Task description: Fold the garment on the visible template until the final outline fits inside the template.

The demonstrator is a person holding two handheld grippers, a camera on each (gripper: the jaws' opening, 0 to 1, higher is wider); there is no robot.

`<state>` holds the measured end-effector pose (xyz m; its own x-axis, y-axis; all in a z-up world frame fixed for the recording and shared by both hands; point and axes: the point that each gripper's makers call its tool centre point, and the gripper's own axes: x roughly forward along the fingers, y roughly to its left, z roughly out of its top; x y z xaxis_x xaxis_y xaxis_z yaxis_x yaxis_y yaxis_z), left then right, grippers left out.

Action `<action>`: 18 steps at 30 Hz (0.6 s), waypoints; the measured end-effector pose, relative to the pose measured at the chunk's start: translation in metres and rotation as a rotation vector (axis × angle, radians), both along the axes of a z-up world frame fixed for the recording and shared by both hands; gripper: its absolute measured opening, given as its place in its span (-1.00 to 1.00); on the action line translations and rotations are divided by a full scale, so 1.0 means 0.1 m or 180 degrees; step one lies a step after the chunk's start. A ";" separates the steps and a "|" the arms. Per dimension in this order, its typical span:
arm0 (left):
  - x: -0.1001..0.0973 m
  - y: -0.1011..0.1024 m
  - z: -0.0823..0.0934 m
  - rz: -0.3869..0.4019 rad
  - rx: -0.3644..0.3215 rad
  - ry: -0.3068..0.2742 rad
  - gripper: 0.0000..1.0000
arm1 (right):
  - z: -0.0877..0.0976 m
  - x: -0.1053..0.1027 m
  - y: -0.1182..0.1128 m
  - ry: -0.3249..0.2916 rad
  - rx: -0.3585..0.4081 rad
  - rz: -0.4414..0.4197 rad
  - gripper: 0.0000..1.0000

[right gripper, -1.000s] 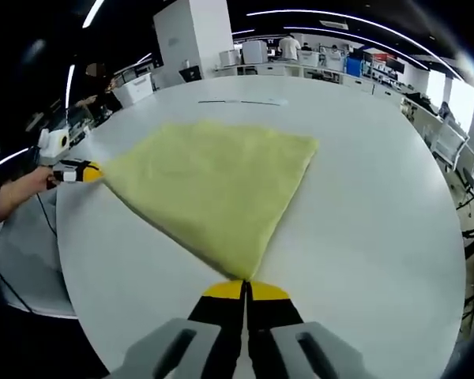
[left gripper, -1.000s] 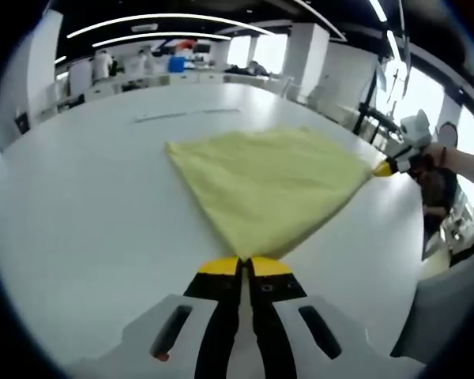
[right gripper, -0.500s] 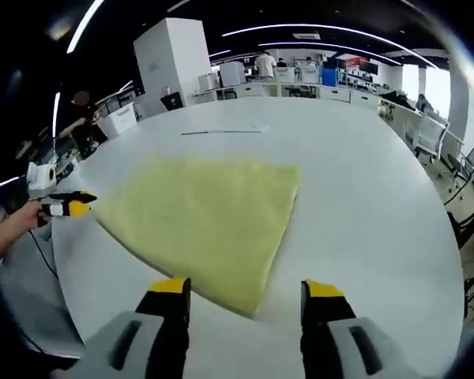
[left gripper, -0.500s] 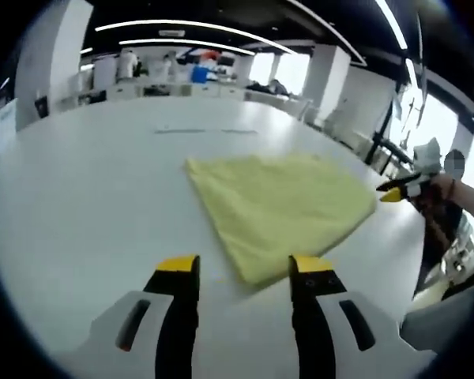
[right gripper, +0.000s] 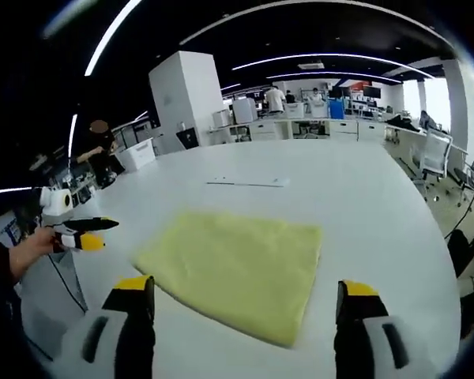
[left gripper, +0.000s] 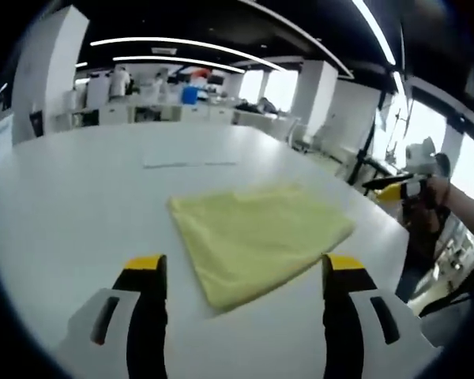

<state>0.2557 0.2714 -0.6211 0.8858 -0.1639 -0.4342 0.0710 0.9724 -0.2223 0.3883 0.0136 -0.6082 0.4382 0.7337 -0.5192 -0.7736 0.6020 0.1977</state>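
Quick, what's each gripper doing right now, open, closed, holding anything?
Left gripper: open, jaws wide apart, holding nothing; the yellow cloth lies flat on the white table.
Right gripper: open, jaws wide apart, holding nothing.

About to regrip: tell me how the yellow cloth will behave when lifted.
Likely floppy: the cloth lies flat in soft folded layers. Probably light, so it should drape from a pinched corner. It may slide on the smooth table.

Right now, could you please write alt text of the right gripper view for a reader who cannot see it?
A folded yellow garment lies flat on a white table, just beyond the open right gripper. At the left edge, a hand holds the left gripper above the table's edge.
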 end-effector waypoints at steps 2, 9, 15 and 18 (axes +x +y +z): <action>-0.02 -0.04 0.07 -0.0013 0.0001 -0.0034 0.66 | 0.06 -0.05 0.02 0.0002 0.0034 0.0003 0.99; -0.10 -0.12 0.28 0.0035 -0.0038 -0.0147 0.97 | 0.18 -0.24 0.03 -0.0119 -0.0021 0.0065 0.99; -0.17 -0.12 0.31 0.0079 -0.0001 -0.0150 0.99 | 0.16 -0.36 0.00 -0.0251 -0.0198 0.0144 0.99; -0.21 -0.12 0.30 0.0071 0.0001 -0.0110 0.99 | 0.14 -0.38 -0.03 -0.0314 -0.0306 0.0158 0.99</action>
